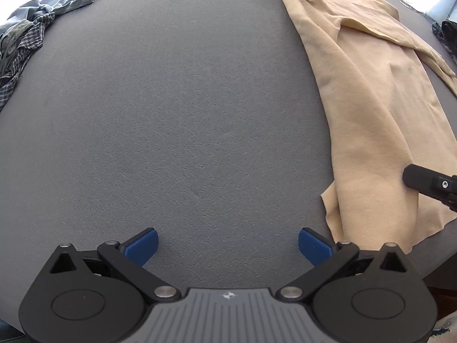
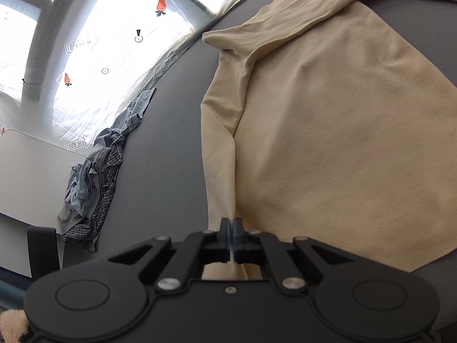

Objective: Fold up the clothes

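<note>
A beige long-sleeved garment [image 1: 380, 108] lies spread on the grey table, along the right side of the left wrist view. In the right wrist view the same beige garment [image 2: 328, 131] fills the right half, one sleeve folded along its left edge. My right gripper [image 2: 231, 227] is shut on the near end of that sleeve fold, cloth pinched between the pads. The right gripper's black fingers [image 1: 425, 181] reach in from the right edge onto the garment. My left gripper [image 1: 228, 247] hangs open above bare table, left of the garment, with nothing between its blue pads.
A heap of grey and checked clothes [image 1: 25, 37] lies at the table's far left edge, seen too as the clothes heap [image 2: 97, 177] in the right wrist view. Grey table surface [image 1: 177, 108] spreads between heap and garment. A white tabletop [image 2: 31, 177] and bright windows stand beyond.
</note>
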The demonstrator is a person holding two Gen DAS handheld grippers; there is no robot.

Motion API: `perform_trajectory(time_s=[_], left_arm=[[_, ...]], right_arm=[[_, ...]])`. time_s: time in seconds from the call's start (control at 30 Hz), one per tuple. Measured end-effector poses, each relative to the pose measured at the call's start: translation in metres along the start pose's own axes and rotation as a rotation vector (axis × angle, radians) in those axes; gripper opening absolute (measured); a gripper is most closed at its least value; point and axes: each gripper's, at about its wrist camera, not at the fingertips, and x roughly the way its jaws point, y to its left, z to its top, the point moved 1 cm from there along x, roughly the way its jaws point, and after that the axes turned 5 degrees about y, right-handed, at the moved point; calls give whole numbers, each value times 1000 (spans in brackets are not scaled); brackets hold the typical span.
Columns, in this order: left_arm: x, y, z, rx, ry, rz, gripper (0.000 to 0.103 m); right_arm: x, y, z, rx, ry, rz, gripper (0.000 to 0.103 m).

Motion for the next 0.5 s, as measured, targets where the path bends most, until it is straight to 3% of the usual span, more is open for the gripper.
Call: perform_trajectory(time_s=[0.23, 0.5], left_arm=[[1, -36, -4, 27, 13, -1, 103], [1, -44, -1, -10, 29, 21, 103]], right_arm=[[-12, -17, 4, -29, 13, -47, 2], [-4, -20, 7, -125, 70, -107, 2]])
